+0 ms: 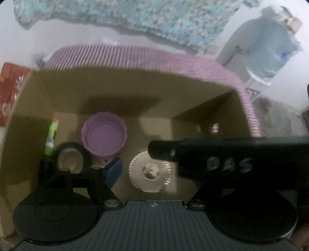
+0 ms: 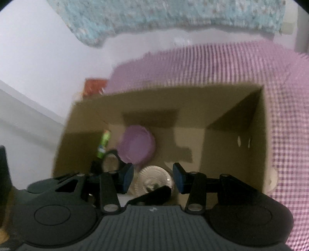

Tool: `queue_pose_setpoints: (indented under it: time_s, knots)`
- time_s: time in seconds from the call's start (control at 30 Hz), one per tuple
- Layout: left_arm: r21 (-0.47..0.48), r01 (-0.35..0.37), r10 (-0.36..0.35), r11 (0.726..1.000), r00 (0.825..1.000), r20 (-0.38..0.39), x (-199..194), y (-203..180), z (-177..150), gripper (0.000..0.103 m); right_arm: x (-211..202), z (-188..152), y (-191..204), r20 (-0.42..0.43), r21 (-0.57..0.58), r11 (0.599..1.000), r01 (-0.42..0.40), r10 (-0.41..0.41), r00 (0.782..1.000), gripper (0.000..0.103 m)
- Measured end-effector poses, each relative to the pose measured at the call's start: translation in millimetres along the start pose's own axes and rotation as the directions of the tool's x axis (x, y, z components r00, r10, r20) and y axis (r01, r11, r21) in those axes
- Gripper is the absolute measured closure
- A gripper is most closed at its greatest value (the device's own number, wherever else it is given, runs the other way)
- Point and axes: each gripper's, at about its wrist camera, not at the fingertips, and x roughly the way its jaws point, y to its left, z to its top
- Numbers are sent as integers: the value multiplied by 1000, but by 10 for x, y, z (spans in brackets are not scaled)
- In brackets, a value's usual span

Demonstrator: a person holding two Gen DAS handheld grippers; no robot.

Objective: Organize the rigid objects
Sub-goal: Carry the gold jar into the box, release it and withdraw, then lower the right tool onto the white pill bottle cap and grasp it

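An open cardboard box (image 1: 34, 108) (image 2: 231, 108) holds a purple round bowl (image 1: 104, 135) (image 2: 136, 146), a green tube (image 1: 51, 135) (image 2: 103, 143), a black-rimmed ring (image 1: 72, 156) (image 2: 113, 160) and a clear ribbed glass dish (image 1: 150, 171) (image 2: 154, 177), all lying on its floor. My left gripper (image 1: 154, 170) hangs over the dish with its jaws wide and nothing pinched. Only its left blue pad (image 1: 114, 170) shows. A black body lettered DAS (image 1: 227, 164) covers the right finger. My right gripper (image 2: 152, 178) stands open above the dish. A black wedge (image 2: 152, 194) lies low between its fingers, untouched by the pads.
The box stands on a pink checked cloth (image 1: 135, 56) (image 2: 251, 63). A red packet (image 1: 11, 92) (image 2: 94, 86) leans at its left side. Blue floral fabric (image 1: 135, 17) (image 2: 173, 15) hangs behind. A large pale blue water bottle (image 1: 268, 48) stands at the far right.
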Motion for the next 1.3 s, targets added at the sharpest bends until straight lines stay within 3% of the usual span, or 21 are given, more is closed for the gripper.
queue_pose_setpoints:
  time_s: [0.1, 0.27, 0.4, 0.47, 0.67, 0.8, 1.07, 1.3]
  knots:
    - [46, 12, -15, 999, 996, 83, -327, -34, -81, 20, -406, -144, 24, 114, -3, 1000, -27, 27, 993, 50]
    - [97, 73, -91, 993, 975, 201, -972, -14, -336, 12, -1026, -546, 77, 267, -1, 998, -68, 65, 961, 44]
    - [123, 50, -81, 991, 961, 264, -1363, 132, -681, 8, -1410, -963, 133, 364, 19, 996, -89, 76, 928, 35]
    - [111, 28, -59, 993, 957, 283, -1489, 275, -871, 8, -1475, -1162, 170, 377, 28, 995, -96, 78, 923, 32]
    - [63, -91, 67, 994, 946, 316, -1626, 680, -1422, 8, -1241, -1526, 374, 293, 48, 993, -112, 93, 952, 27]
    - [17, -138, 127, 990, 945, 300, -1530, 896, -1555, 8, -919, -1579, 581, 204, 52, 988, -142, 129, 970, 27]
    - [-80, -144, 159, 986, 958, 239, -1107, 1172, -1534, 15, -330, -1423, 932, 99, 48, 984, -173, 168, 981, 29]
    - [-82, -138, 154, 987, 962, 228, -994, 1232, -1541, 27, -2, -1335, 1047, 40, 54, 982, -179, 177, 983, 38]
